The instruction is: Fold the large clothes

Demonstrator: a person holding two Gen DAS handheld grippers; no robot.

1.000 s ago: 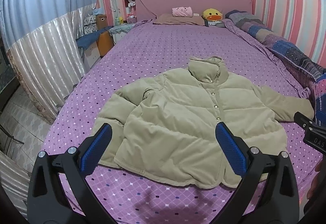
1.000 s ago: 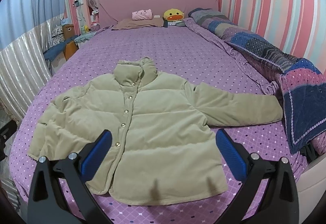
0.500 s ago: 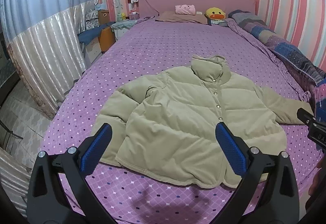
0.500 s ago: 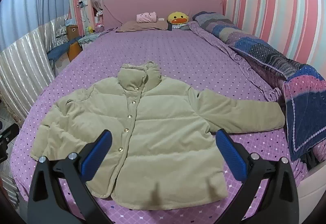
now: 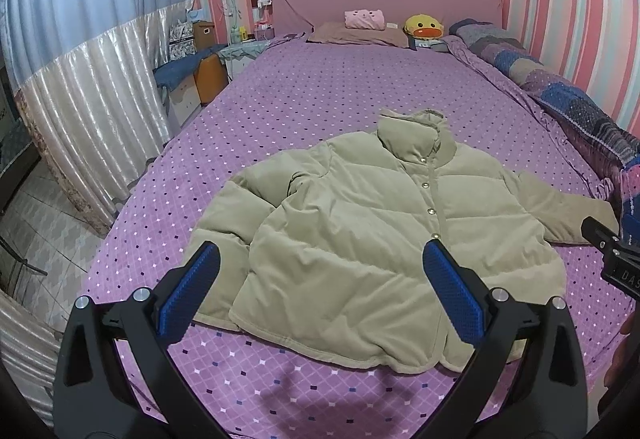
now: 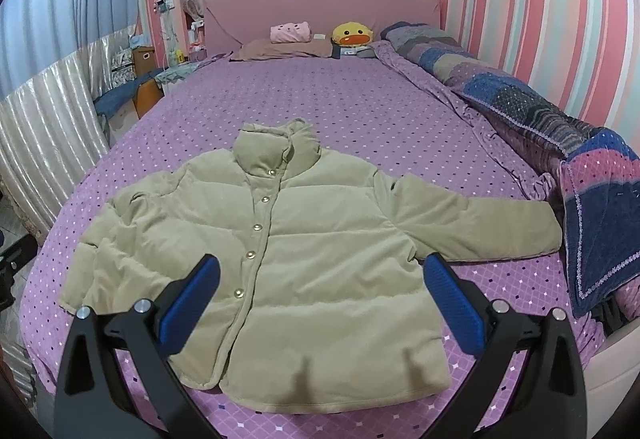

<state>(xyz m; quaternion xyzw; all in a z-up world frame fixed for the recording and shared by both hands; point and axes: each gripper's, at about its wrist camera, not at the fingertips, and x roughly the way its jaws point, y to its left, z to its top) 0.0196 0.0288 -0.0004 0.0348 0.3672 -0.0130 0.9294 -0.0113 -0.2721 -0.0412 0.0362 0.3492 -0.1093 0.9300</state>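
Note:
A beige puffer jacket [image 5: 360, 231] lies flat, buttoned, front up, on the purple dotted bed [image 5: 320, 107]. It also shows in the right wrist view [image 6: 288, 239], its right sleeve [image 6: 480, 227] stretched out and its left sleeve [image 6: 104, 239] bent down by the body. My left gripper [image 5: 320, 291] is open and empty, above the jacket's lower left hem. My right gripper [image 6: 320, 295] is open and empty, above the lower hem. The right gripper's body shows at the right edge of the left wrist view [image 5: 612, 255].
A patchwork blanket [image 6: 560, 127] runs along the bed's right side against the striped wall. Pillows and a yellow duck toy [image 5: 424, 27] sit by the headboard. A bedside table [image 5: 200, 79] and pale curtain [image 5: 92, 111] stand left. The bed's front edge is just below the hem.
Both grippers have drawn back and risen slightly, so the jacket looks a little smaller and farther. The jacket has not moved. Both stay open.

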